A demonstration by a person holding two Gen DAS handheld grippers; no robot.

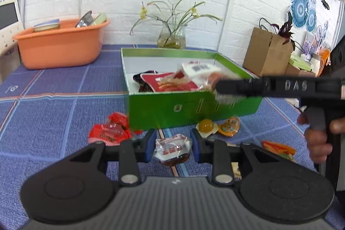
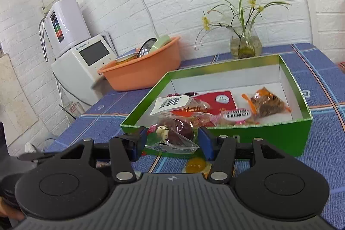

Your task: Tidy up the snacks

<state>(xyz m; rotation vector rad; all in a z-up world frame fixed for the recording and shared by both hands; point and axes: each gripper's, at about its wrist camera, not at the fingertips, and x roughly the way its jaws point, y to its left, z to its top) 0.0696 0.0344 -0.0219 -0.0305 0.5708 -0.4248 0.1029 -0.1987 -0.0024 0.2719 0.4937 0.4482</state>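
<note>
Green box (image 2: 269, 135) sits mid-tabletop, lid off, already holding several snack packets. It serves as the landmark.

Right claw (image 2: 170, 141) hangs at the box's near wall, level with the rim. A clear packet (image 2: 174, 133) with a dark round snack inside sits between the blue pads. The pads stand wide and whether they pinch the wrapper I cannot tell; it looks loosely held or just let go.

Left claw (image 1: 172, 144) is low over the tabletop just in front of the box, jaws apart, straddling a small clear packet with red print (image 1: 173, 149). Not closed on it yet.

Still loose in front of the box: red wrappers (image 1: 110, 130) to its left, a yellow jelly cup (image 1: 207, 125) and an orange jelly cup (image 1: 229, 126) against its near wall, an orange packet (image 1: 278, 148) further right.

To do this step well, I judge: carry the right packet fully past the rim before letting go, since it hangs over the wall and could slide outside. Centre the left pads on the packet's bulk, not the slippery film edge, and close gently.

Surface: blue checked cloth (image 1: 54, 89) with pale stripes. Behind the box: an orange tub (image 1: 62, 46) of dishes, a glass vase (image 1: 172, 37) with yellow flowers, a cardboard box (image 1: 267, 53); white brick wall.
</note>
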